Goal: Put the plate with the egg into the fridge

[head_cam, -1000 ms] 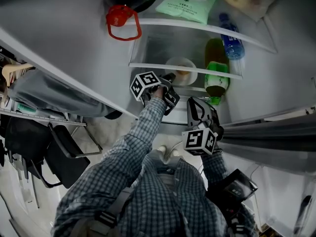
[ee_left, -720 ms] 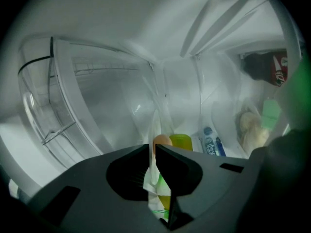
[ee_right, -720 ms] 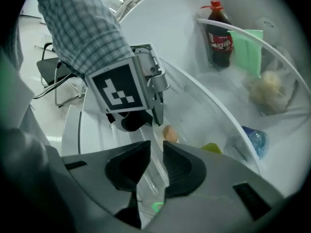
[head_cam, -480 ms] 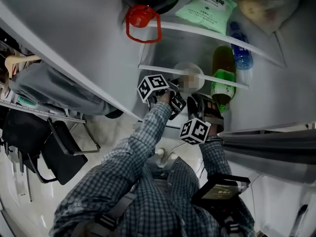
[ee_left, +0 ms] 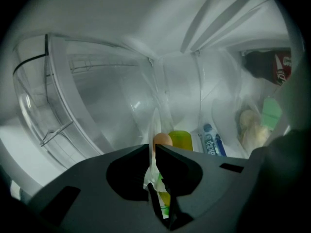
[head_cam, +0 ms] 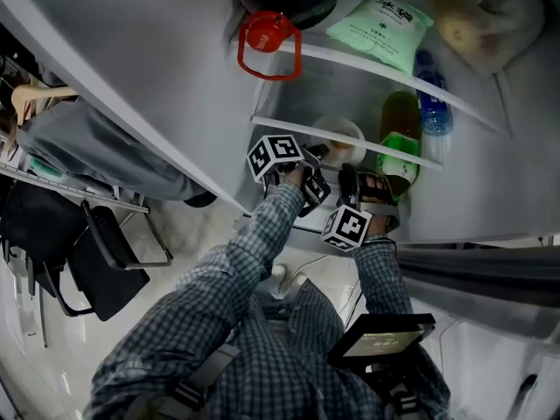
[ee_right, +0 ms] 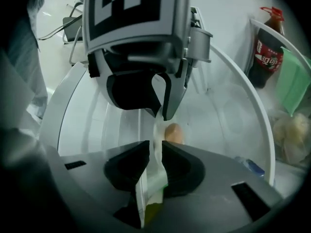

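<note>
Plate w/ the egg is being held inside the open fridge, at the front edge of the middle shelf, by both grippers at once. One side of its rim is being gripped by the left gripper: in the left gripper view the jaws are being pressed together on the thin white edge, and the egg is being shown just past the jaw tips, lying on the plate. The opposite side of the rim is being gripped in the same way by the right gripper, jaws shut on the edge; in the right gripper view the left gripper is being seen straight across the plate, w/ the egg just to the right of it. Whether the plate is being borne by the shelf or only by the grippers can't be told. A green bottle is being seen at the right end of that shelf, just beside the plate, and a blue-capped bottle further back to the right. On the shelf above, a dark bottle w/ a red cap is being shown at the left end, a green packet near the middle and a pale bag at the right end. In the head view both arms are being shown stretched fwd in checked sleeves, w/ a black chair on the floor well to the left.
</note>
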A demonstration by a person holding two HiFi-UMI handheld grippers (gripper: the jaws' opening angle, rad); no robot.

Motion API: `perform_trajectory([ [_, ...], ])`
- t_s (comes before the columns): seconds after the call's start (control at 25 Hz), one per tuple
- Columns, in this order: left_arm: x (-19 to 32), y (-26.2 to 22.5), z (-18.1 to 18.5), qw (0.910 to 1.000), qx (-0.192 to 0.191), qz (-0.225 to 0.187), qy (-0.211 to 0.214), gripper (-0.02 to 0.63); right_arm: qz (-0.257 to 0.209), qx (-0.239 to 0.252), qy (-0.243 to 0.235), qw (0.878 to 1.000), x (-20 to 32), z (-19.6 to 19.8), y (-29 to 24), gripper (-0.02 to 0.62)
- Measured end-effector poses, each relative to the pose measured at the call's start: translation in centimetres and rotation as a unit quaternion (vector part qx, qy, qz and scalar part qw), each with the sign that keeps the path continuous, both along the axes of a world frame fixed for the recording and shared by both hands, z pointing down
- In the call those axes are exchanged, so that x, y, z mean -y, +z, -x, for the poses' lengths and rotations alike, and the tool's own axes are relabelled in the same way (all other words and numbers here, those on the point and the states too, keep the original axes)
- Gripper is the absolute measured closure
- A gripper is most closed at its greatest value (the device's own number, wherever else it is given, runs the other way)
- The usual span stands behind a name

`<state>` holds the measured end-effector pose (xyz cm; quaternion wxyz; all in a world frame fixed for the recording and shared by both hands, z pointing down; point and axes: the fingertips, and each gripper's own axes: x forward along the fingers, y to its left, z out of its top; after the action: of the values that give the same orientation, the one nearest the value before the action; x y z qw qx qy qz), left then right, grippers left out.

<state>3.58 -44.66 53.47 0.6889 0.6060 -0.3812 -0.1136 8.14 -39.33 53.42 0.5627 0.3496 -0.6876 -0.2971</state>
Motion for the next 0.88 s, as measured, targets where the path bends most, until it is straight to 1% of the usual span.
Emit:
perform_trajectory([
  [0.16, 0.0, -0.1, -0.1, 1.0, 0.0, -0.003, 0.004, 0.584, -0.011, -0.02, -0.006, 1.0, 0.4, -0.3, 0.1, 0.517],
  [0.24, 0.0, -0.2, -0.2, 0.9999, 0.0, -0.008, 0.008, 0.584, -0.014, -0.027, -0.007, 0.999, 0.5, -0.4, 0.1, 0.568],
  [0.6, -0.5, -0.4, -0.5, 0.9991, 0.002, -0.028, 0.032, 0.584, -0.011, -0.031, 0.011, 0.999, 0.8, -0.6, 0.2, 0.571],
  [0.88, -1.6, -0.3, -0.5, 0.9988, 0.0, -0.028, 0.04, 0.584, -0.007, -0.036, 0.01, 0.999, 1.0, -0.7, 0.7, 0.571],
])
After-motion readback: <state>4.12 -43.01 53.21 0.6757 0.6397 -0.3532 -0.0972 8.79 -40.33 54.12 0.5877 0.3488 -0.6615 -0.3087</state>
